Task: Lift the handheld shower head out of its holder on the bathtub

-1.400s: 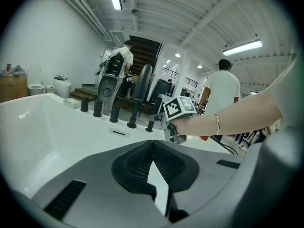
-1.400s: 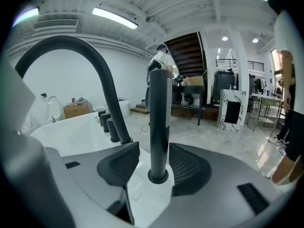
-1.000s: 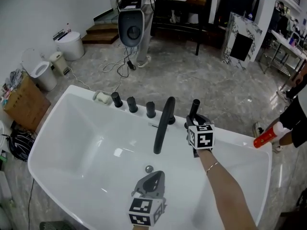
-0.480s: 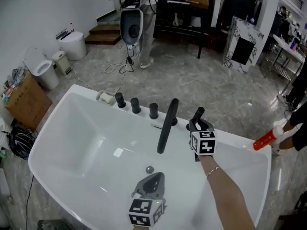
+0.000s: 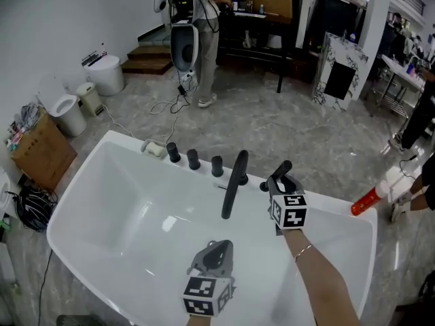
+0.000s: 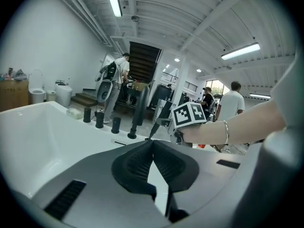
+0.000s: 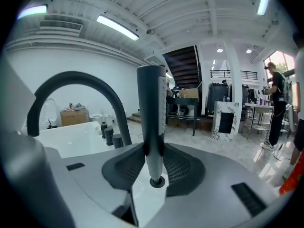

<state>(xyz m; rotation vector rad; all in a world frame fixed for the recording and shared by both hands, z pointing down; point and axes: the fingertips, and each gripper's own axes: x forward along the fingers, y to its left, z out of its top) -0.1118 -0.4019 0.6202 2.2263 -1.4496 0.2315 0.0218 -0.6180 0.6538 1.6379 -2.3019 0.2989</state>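
The black handheld shower head (image 5: pixel 281 169) stands as a slim wand at the far rim of the white bathtub (image 5: pixel 102 182). My right gripper (image 5: pixel 279 180) is shut on it. In the right gripper view the wand (image 7: pixel 152 113) rises upright between the pads, and my right gripper (image 7: pixel 153 148) clamps its lower part. Its bottom end hangs right over the round holder ring (image 7: pixel 156 181); I cannot tell if they still touch. My left gripper (image 5: pixel 215 255) hovers over the tub's near side. In its own view the left gripper (image 6: pixel 152 145) is shut with nothing in it.
A black arched faucet spout (image 5: pixel 234 182) and three black knobs (image 5: pixel 194 159) line the rim left of the wand. A person's hand holds an orange bottle (image 5: pixel 367 200) at the tub's right corner. A cardboard box (image 5: pixel 41 151) and a toilet (image 5: pixel 68 111) stand on the left.
Both grippers have risen. The right gripper has carried the shower head upward at its holder, and the wand now leans slightly right.
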